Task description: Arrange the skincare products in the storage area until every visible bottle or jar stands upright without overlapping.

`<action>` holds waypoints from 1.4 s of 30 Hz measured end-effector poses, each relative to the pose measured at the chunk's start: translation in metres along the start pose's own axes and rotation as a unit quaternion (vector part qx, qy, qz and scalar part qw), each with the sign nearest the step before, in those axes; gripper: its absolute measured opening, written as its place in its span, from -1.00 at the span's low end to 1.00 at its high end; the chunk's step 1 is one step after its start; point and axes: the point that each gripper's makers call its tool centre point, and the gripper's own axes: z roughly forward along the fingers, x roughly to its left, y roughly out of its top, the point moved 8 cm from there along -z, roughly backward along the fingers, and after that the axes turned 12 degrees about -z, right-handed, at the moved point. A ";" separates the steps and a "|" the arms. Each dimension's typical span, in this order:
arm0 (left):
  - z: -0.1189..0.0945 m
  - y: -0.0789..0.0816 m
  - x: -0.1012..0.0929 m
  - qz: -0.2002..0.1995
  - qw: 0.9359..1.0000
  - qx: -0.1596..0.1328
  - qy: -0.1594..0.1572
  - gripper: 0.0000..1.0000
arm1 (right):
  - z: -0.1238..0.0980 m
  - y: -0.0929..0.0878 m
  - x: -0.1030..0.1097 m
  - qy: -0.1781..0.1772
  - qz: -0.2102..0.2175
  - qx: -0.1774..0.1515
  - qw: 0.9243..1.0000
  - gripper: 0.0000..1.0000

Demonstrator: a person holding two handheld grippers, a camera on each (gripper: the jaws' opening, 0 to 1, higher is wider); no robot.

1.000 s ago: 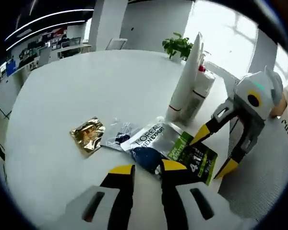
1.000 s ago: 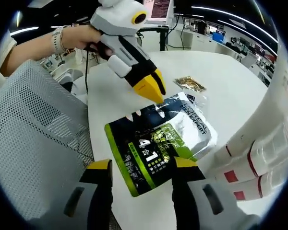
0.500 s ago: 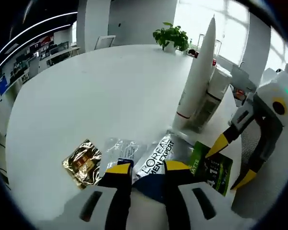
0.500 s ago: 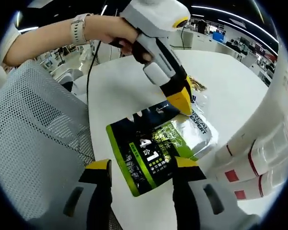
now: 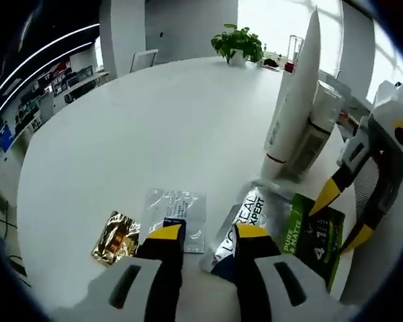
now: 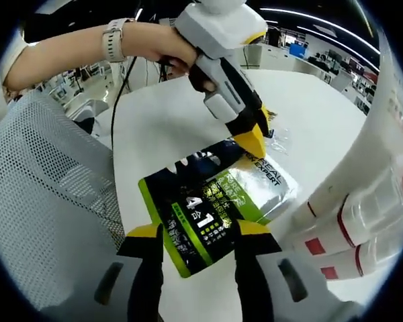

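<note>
A green-and-black pouch lies flat at the table's near edge, between the open jaws of my right gripper. Under its far end lies a silver L'Oreal pouch. My left gripper is low over that silver pouch. In the left gripper view, my left gripper stands open with a clear sachet at its left jaw and the silver pouch at its right. A gold sachet lies further left. A tall white tube and a bottle stand upright. My right gripper is beside the green pouch.
The round white table stretches away with a potted plant at its far edge. A grey mesh chair sits against the table's near edge. White tubes with red bands crowd the right of the right gripper view.
My left gripper has moved across the silver pouch toward the clear and gold sachets. The right gripper has stayed over the green pouch, a little closer to it.
</note>
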 end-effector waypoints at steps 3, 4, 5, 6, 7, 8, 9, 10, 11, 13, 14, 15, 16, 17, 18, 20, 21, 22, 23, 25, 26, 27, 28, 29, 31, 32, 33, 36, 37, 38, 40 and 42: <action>0.001 0.001 0.002 -0.001 1.000 -0.005 0.002 -0.45 | 0.001 0.000 -0.001 -0.006 0.001 0.001 1.000 -0.16; 0.002 0.002 0.003 0.000 1.000 -0.007 0.003 -0.45 | 0.001 0.000 -0.001 -0.008 0.003 0.001 1.000 -0.16; 0.003 0.002 0.003 0.001 1.000 -0.009 0.003 -0.45 | 0.001 0.000 -0.001 -0.011 0.004 0.001 1.000 -0.16; 0.003 0.003 0.003 0.004 1.000 -0.009 0.002 -0.45 | 0.002 0.000 -0.002 -0.012 0.003 0.001 1.000 -0.16; 0.003 0.004 0.003 0.009 1.000 -0.010 0.002 -0.45 | 0.002 0.000 -0.003 -0.013 0.004 0.001 1.000 -0.16; 0.004 0.005 0.004 0.012 1.000 -0.011 0.004 -0.45 | 0.002 0.000 -0.004 -0.014 0.005 0.001 1.000 -0.16; 0.004 0.007 0.005 0.015 1.000 -0.014 0.012 -0.45 | 0.003 0.000 -0.005 -0.015 0.005 0.001 1.000 -0.16; 0.004 0.007 0.007 0.017 1.000 -0.017 0.019 -0.43 | 0.003 0.000 -0.006 -0.015 0.005 0.002 1.000 -0.17; 0.004 0.008 0.008 0.019 0.999 -0.020 0.021 -0.45 | 0.003 0.000 -0.009 -0.018 0.010 0.002 1.000 -0.17; 0.003 0.008 0.008 0.019 0.999 -0.020 0.019 -0.48 | 0.003 -0.001 -0.012 -0.021 0.013 0.002 1.000 -0.18; 0.001 0.008 0.007 0.021 0.999 -0.022 0.016 -0.48 | 0.003 -0.001 -0.014 -0.021 0.013 0.002 1.000 -0.20; 0.000 0.008 0.006 0.022 0.999 -0.024 0.015 -0.47 | 0.002 -0.001 -0.016 -0.021 0.016 0.002 1.000 -0.23; -0.002 0.009 0.003 0.025 0.999 -0.025 0.013 -0.47 | 0.003 -0.001 -0.018 -0.022 0.020 0.002 1.000 -0.25; -0.004 0.009 0.002 0.028 0.999 -0.026 0.012 -0.48 | 0.003 -0.002 -0.018 -0.022 0.020 0.002 1.000 -0.25; -0.004 0.008 0.001 0.031 0.999 -0.024 0.012 -0.48 | 0.003 -0.002 -0.018 -0.024 0.020 0.002 1.000 -0.25; -0.003 0.006 -0.003 0.035 0.999 -0.020 0.012 -0.47 | 0.003 -0.002 -0.020 -0.027 0.020 0.002 0.999 -0.25; -0.003 0.006 -0.004 0.036 0.999 -0.017 0.011 -0.47 | 0.003 -0.001 -0.020 -0.028 0.020 0.002 0.999 -0.25; -0.003 0.005 -0.004 0.038 0.999 -0.015 0.012 -0.47 | 0.004 -0.001 -0.020 -0.029 0.018 0.001 0.999 -0.25; -0.002 0.005 -0.005 0.041 0.999 -0.014 0.013 -0.47 | 0.004 -0.001 -0.021 -0.031 0.015 0.000 0.999 -0.25; 0.001 0.003 -0.001 0.045 0.999 -0.010 0.018 -0.47 | 0.004 -0.001 -0.021 -0.032 0.012 0.001 0.999 -0.25; 0.002 0.003 -0.001 0.044 0.999 -0.012 0.018 -0.48 | 0.004 -0.001 -0.021 -0.033 0.011 0.001 0.999 -0.25; 0.002 0.004 0.000 0.039 0.999 -0.015 0.017 -0.48 | 0.004 -0.001 -0.021 -0.033 0.009 0.002 0.999 -0.26; 0.002 0.005 0.000 0.037 0.999 -0.015 0.016 -0.48 | 0.003 -0.001 -0.020 -0.035 0.006 0.002 0.999 -0.26; 0.002 0.005 0.000 0.035 0.999 -0.015 0.015 -0.49 | 0.003 0.000 -0.020 -0.036 0.005 0.003 0.999 -0.26; 0.003 0.007 0.002 0.028 0.999 -0.014 0.014 -0.51 | 0.003 0.000 -0.022 -0.042 -0.001 0.003 0.999 -0.29; 0.004 0.007 0.003 0.030 0.999 -0.015 0.017 -0.51 | 0.002 0.000 -0.023 -0.048 -0.008 0.005 0.999 -0.30; 0.004 0.008 0.003 0.030 0.999 -0.015 0.018 -0.51 | 0.002 0.000 -0.024 -0.051 -0.013 0.007 0.999 -0.31; 0.007 0.011 0.006 0.026 0.999 -0.016 0.017 -0.50 | 0.002 0.000 -0.027 -0.051 -0.010 0.010 0.999 -0.31; 0.008 0.012 0.006 0.024 0.999 -0.016 0.016 -0.50 | 0.003 0.000 -0.027 -0.052 -0.010 0.009 0.999 -0.31; 0.009 0.012 0.007 0.024 0.999 -0.016 0.016 -0.50 | 0.003 0.000 -0.028 -0.054 -0.010 0.009 0.998 -0.30; 0.010 0.013 0.009 0.025 0.999 -0.017 0.017 -0.51 | 0.004 0.001 -0.029 -0.056 -0.012 0.009 0.998 -0.31; 0.011 0.014 0.011 0.025 0.999 -0.018 0.017 -0.51 | 0.004 0.001 -0.029 -0.058 -0.013 0.008 0.998 -0.32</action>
